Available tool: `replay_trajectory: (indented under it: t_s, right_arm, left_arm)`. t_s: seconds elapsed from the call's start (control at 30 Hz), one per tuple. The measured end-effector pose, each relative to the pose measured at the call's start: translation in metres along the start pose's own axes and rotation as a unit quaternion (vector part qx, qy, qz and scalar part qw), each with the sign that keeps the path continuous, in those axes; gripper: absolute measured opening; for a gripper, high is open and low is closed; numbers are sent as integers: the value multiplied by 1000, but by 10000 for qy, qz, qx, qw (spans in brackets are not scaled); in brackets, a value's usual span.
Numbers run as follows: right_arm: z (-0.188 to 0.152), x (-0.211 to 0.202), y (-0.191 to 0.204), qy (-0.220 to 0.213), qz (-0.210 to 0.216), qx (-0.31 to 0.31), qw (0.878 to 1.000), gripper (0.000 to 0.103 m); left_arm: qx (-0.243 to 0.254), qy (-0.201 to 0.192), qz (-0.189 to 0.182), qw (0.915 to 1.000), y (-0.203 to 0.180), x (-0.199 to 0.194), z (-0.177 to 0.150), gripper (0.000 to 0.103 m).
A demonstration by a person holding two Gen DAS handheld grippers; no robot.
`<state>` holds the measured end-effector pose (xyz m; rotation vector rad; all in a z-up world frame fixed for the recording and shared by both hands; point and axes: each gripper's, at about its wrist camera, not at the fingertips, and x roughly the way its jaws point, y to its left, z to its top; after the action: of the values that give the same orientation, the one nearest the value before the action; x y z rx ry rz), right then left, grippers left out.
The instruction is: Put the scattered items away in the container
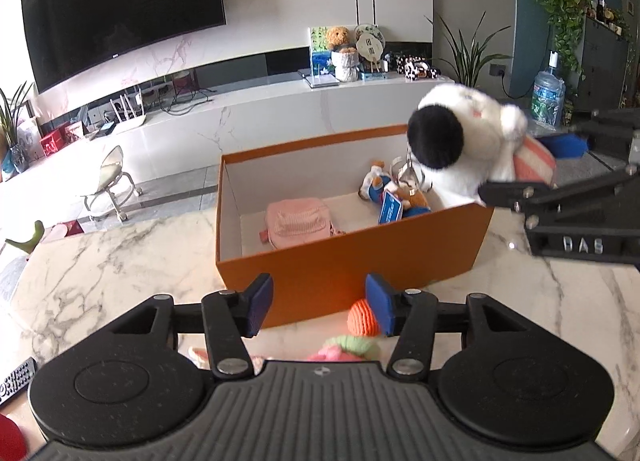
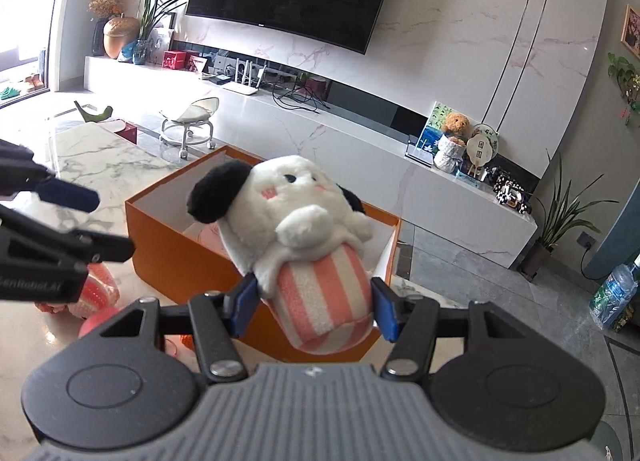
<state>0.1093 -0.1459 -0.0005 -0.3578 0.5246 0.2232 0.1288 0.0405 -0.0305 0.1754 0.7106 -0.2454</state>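
An orange box (image 1: 360, 253) stands on the marble table (image 1: 100, 261); it also shows in the right wrist view (image 2: 176, 257). Inside lie a pink pouch (image 1: 298, 223) and a blue-dressed bear toy (image 1: 394, 197). My right gripper (image 2: 314, 307) is shut on a white plush dog (image 2: 296, 213) by its pink-striped base and holds it above the box's right end; the dog shows in the left wrist view (image 1: 468, 141). My left gripper (image 1: 320, 307) is open and empty in front of the box, above an orange knitted ball (image 1: 362, 317) and a pink-green knitted toy (image 1: 348, 347).
A remote control (image 1: 16, 379) lies at the table's left edge. Pink knitted items (image 2: 96, 293) lie left of the box in the right wrist view. A TV cabinet (image 1: 260, 109), a small stool (image 1: 108, 185) and a water bottle (image 1: 548, 97) stand beyond the table.
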Motion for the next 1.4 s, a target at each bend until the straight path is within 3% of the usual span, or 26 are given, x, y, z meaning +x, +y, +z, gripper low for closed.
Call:
replay_trajectory:
  t_s: [0.13,0.3,0.67,0.77,0.83,0.93,1.4]
  right_arm:
    - [3,4,-3,-47,4,4,10000,62]
    - [-2,8,3,-7,111,67,9999,62]
    - [-22,20,16,232,283,322,9988,62]
    - [-28,23,19,285,318,445,9981,62]
    - [-33,24,21,334,368,558,9972,62]
    - [-39,24,24,409,397,657,9962,62]
    - [-46,13,29,473,433,732,9953,62]
  left_arm:
    - [-28,331,-177,9993,0,15,-20,83]
    - [48,706,-196,9973,-2,41,-41,85]
    - [-93,1100,-132,9938,-1,74,-58,85]
    - [-222,1198,-154,9924,2,79,-61,76]
    - [-340,1304,-235,9906,4,81,-64,62]
    - [-435,1364,-240,9894,5,83,-71,56]
    - [-639,1079,-282,9917,7,56,-66,51]
